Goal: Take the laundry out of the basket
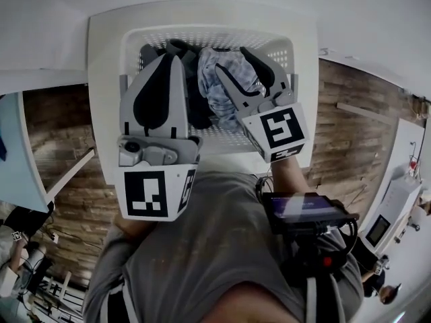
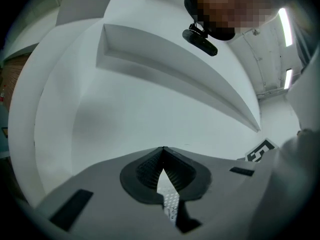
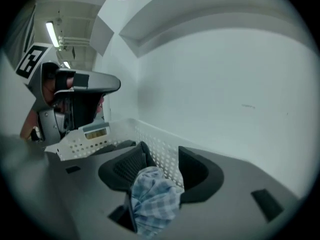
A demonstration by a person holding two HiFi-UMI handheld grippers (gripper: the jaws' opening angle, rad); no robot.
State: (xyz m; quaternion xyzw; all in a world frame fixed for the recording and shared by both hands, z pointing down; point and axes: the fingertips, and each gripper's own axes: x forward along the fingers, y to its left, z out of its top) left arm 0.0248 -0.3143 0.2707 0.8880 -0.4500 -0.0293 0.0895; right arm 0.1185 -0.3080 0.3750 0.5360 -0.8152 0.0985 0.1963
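Nearest in the head view is the person's grey shirt (image 1: 222, 247), with a dark screen device (image 1: 306, 210) strapped at its 3 o'clock side. Just past it are the two marker cubes, the left one (image 1: 149, 194) at 11 o'clock from the chest and the right one (image 1: 279, 130) at 1 o'clock.

The left claw (image 1: 175, 58) reaches over the near rim of the basket. Its own view shows the tips together with nothing between them, and only perforated plastic shows through the slit lower down.

The right claw (image 1: 232, 60) stands at 3 o'clock of the left one, tilted down into the basket with its jaws apart. A blue checked cloth (image 3: 155, 199) bunches up in the gap between them, and the pads do not press on it.

The white perforated laundry basket (image 1: 202, 31) sits on a white desk (image 1: 101, 79) at 12 o'clock from the person. The checked cloth lies right of centre inside it. Dark laundry (image 1: 197, 106) lies touching the cloth at its 9 o'clock, between the two claws, and runs on towards the far wall of the basket. Wooden flooring (image 1: 350, 113) shows beyond the desk at 3 o'clock.
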